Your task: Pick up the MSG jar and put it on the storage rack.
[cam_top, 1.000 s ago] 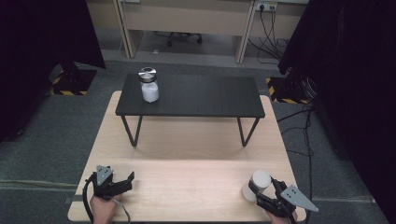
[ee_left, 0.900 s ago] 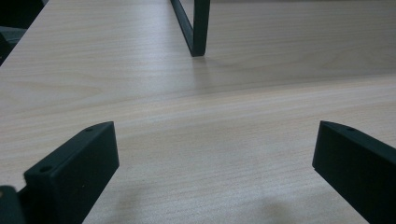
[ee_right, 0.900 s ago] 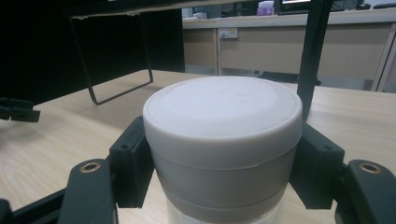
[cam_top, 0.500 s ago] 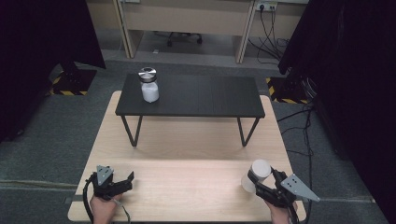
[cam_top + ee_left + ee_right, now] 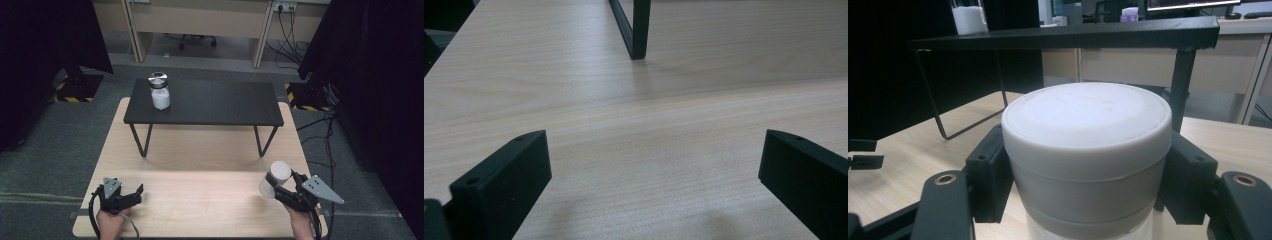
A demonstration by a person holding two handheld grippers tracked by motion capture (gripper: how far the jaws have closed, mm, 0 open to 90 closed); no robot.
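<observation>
One white-lidded jar now hangs above the wooden table's right front corner, lifted since a second ago.
Right gripper jaws clamp its sides, likely bound for the black bench; left gripper rests near the left front corner, fingers apart, empty.

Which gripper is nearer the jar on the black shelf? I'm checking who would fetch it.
Left. The left gripper sits at the table's near edge, roughly below the jar, on its side. The right gripper, shut on a white-lidded jar, is far across.
</observation>
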